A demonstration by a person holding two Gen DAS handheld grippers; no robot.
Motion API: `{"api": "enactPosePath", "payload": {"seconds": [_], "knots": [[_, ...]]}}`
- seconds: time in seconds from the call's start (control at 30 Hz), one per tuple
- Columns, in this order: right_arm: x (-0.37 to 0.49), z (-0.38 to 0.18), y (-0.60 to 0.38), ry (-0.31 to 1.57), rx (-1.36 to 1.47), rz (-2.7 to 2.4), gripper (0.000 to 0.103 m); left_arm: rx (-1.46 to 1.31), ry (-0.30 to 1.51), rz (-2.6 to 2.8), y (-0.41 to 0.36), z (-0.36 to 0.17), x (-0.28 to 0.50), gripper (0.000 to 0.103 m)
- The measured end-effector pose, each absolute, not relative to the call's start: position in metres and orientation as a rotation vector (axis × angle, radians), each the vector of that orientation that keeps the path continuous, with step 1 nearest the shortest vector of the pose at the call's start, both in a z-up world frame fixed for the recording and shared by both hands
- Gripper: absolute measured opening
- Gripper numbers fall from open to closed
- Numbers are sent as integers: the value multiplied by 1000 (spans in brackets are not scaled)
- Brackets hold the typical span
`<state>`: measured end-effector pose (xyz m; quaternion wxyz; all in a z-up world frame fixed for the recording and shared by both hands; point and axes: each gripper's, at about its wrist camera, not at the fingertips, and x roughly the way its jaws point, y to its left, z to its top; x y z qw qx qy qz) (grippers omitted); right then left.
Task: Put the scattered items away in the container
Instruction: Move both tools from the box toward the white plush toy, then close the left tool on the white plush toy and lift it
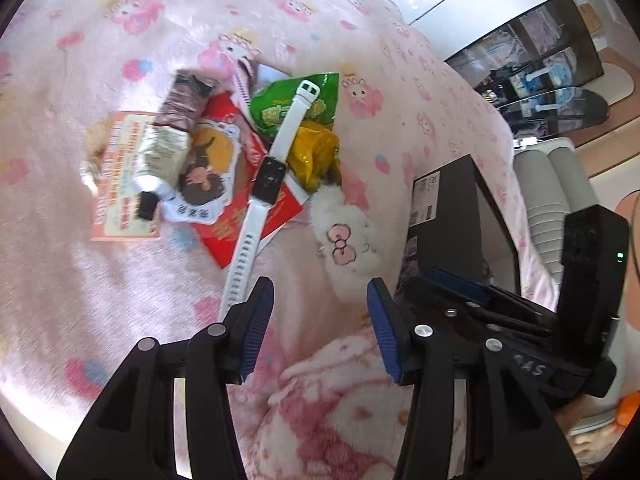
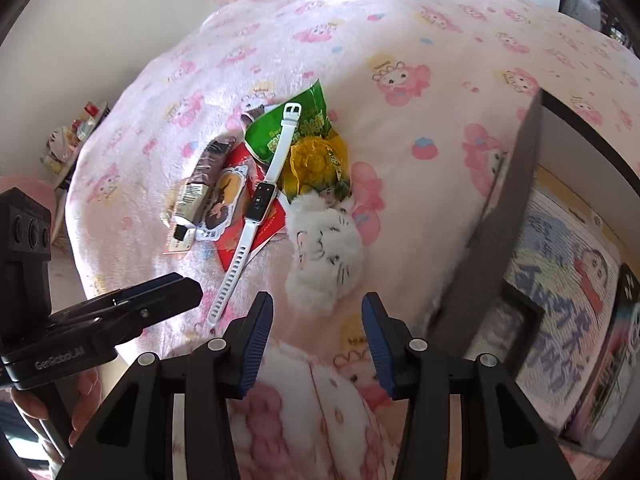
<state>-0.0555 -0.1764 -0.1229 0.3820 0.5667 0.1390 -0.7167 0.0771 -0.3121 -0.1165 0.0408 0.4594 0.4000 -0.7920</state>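
Since nothing sits between either pair of blue pads, the left gripper and the right gripper both stand parted and empty above the pink blanket. Just ahead of them lies the scattered pile: a white-strapped watch stretched across a red packet, a green snack bag, a yellow wrapper, a squeezed tube, and a fluffy white plush nearest the right jaws. The plush looks soft and light, so a pinch through its middle should hold; the watch seems stiff at its black face and floppy along the strap, so the case is probably the safer place to grip. The flat packets may slip and would likely need taking by an edge. The dark box, open and apparently the container, stands to the right of the pile. Both grippers tilt steeply down toward the bed, side by side; a hand shows under the left one.
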Motion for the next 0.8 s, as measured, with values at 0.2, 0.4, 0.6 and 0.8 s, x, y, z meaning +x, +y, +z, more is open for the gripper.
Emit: {"api": "enactPosePath", "payload": {"seconds": [0.2,0.4,0.6,0.8], "knots": [[-71,-129,-200,491,1458,-1930,53,1516,1307,-2391,-325,-142,27,50],[-74,-102,-184,406,1367,-1984,53,1672,1452,-2333,-324,-178,-15,59],[-76,-111,-185,403,1416,-1955,53,1714,1531,-2316,-316,-191,-27,36],[-64,-110,-177,366,1416,-1927,53,1531,1611,-2442,-315,-155,-7,32]]}}
